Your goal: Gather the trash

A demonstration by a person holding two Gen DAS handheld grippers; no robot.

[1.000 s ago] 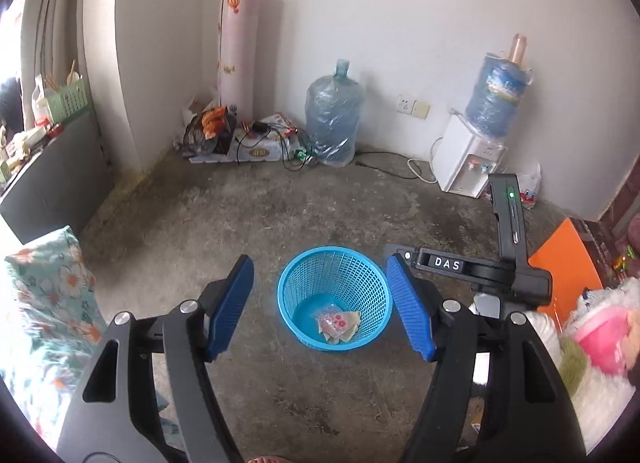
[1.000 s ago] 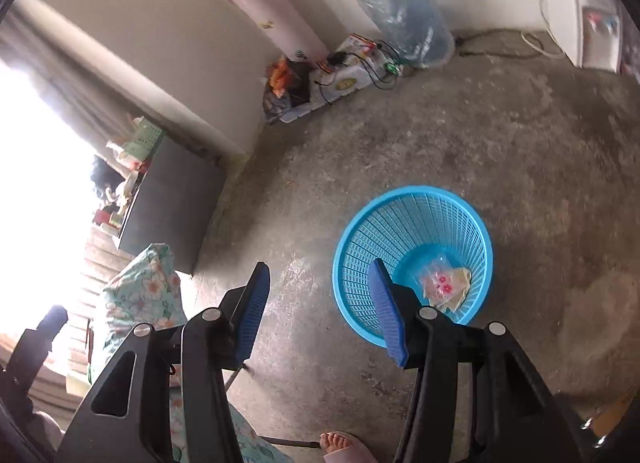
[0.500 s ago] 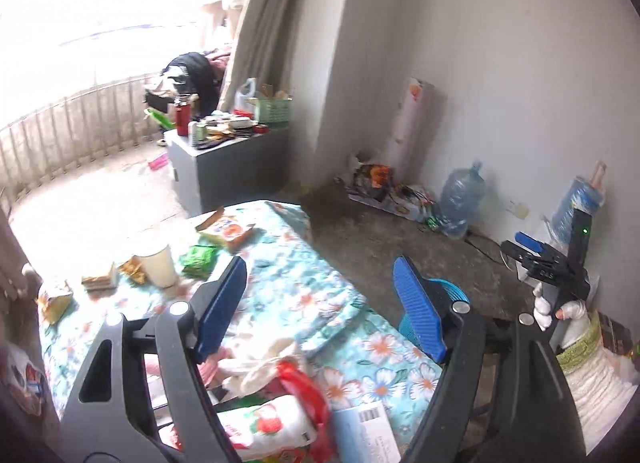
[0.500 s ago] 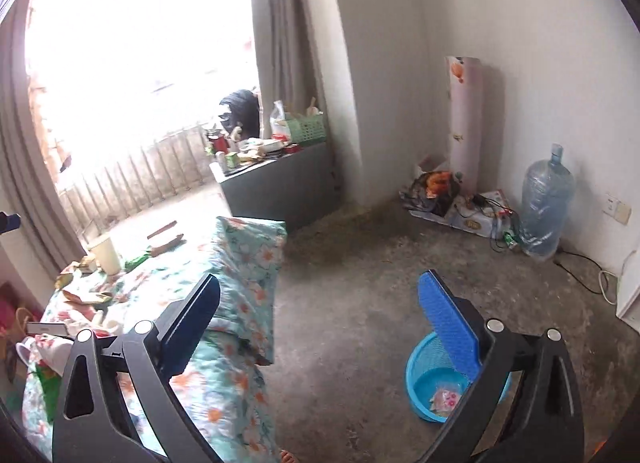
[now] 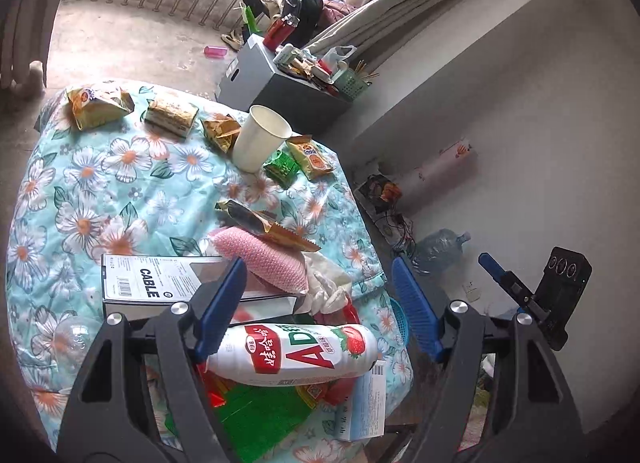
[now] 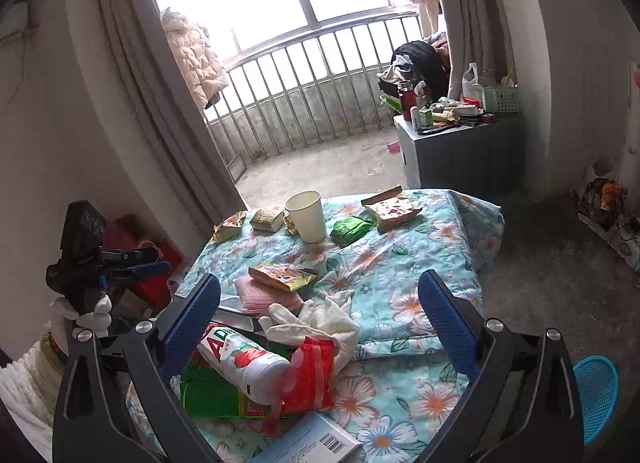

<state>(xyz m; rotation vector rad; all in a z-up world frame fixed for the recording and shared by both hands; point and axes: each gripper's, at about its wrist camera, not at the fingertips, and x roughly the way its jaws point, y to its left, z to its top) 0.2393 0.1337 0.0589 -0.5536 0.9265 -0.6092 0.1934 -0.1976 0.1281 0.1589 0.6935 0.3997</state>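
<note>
Both views swung off the blue mesh basket (image 6: 596, 395) to the floral-cloth counter (image 5: 100, 191). Left hand-held gripper (image 5: 320, 303) and right hand-held gripper (image 6: 320, 319) gape empty, right one just widened, likely for a next pickup. Wrappers, white paper cup (image 5: 260, 139), strawberry drink bottle (image 5: 292, 355) await.

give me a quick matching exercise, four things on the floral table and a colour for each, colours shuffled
Things:
1. paper cup
2. scouring pad
3. cable box
4. snack packet beside the cup

Colours:
A. pink
B. green
C. cream
D. white with black lettering

Pairs: 1-C, 2-A, 3-D, 4-B
</note>
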